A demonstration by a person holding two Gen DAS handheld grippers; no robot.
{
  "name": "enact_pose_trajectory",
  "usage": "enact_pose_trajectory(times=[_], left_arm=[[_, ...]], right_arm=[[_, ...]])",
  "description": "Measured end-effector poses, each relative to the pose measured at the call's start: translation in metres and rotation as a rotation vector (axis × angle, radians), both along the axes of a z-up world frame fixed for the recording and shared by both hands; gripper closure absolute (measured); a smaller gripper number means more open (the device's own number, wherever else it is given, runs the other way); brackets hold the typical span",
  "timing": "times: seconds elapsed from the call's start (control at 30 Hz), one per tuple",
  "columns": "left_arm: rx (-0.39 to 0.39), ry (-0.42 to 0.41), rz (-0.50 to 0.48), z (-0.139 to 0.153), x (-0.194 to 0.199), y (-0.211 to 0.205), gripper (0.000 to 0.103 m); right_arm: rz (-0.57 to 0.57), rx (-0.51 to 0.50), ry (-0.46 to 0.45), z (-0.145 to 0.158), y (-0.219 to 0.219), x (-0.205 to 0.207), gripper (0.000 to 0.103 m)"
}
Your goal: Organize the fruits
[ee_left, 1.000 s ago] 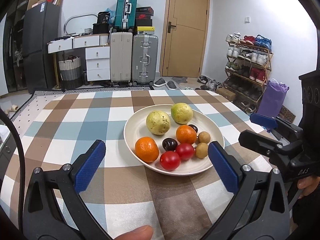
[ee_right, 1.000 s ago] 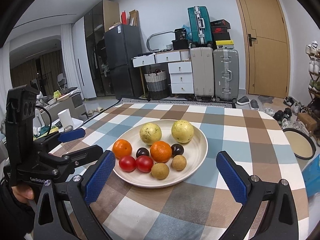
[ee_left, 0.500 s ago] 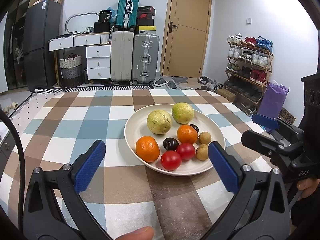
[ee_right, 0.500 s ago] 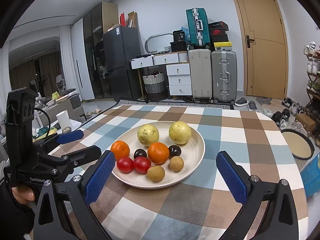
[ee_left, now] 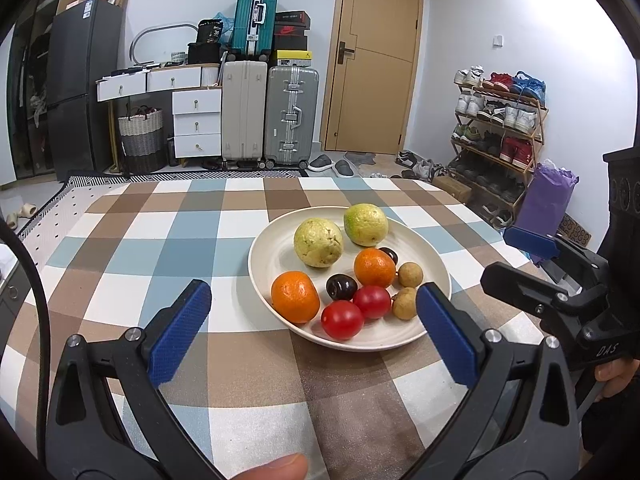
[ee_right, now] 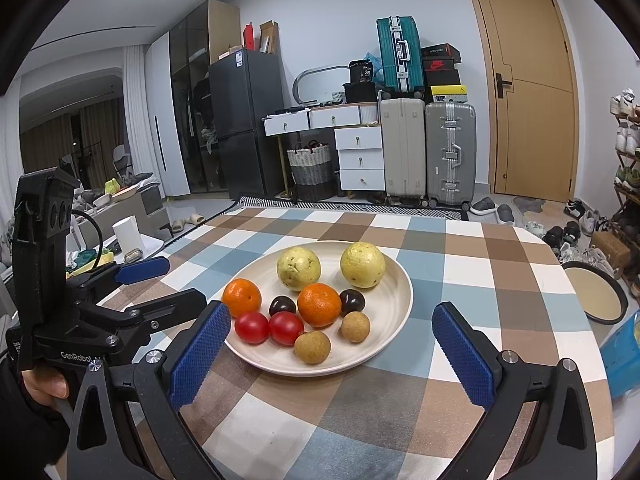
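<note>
Round cream plate [ee_right: 394,322] sits on checked-cloth table [ee_right: 500,280]. 2 pale guavas [ee_right: 299,268] lie at its far side. 2 small red tomatoes [ee_right: 251,327] lie at its near edge.

The right gripper [ee_left: 532,256], at three o'clock in the left wrist view, reads "DAS" on its body. The left gripper [ee_right: 160,284], at nine o'clock in the right wrist view, reads "GenRobot". A black bag [ee_right: 362,73] at twelve o'clock shows "36".

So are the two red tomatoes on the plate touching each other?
Touching. In the right wrist view the left tomato and the right tomato press together with no plate showing between them.
</note>
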State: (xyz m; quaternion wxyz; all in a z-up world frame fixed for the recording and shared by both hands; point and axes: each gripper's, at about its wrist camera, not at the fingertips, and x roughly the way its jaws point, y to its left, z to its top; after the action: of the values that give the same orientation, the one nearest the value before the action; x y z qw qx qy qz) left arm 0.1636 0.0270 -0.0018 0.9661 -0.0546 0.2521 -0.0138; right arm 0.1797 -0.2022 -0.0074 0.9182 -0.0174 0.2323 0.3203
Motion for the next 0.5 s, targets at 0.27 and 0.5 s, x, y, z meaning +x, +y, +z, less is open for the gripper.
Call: enact_pose_trajectory(times=[0.27, 0.5], left_arm=[[-0.001, 0.0, 0.0, 0.0002, 0.0002, 0.0003, 0.001], [0.0, 0.0, -0.001, -0.0004, 0.0009, 0.0016, 0.001]], right_arm=[[0.0, 0.0, 0.0, 0.0001, 0.0001, 0.0001, 0.0], [0.001, -0.001, -0.001, -0.0002, 0.0004, -0.0005, 0.0]])
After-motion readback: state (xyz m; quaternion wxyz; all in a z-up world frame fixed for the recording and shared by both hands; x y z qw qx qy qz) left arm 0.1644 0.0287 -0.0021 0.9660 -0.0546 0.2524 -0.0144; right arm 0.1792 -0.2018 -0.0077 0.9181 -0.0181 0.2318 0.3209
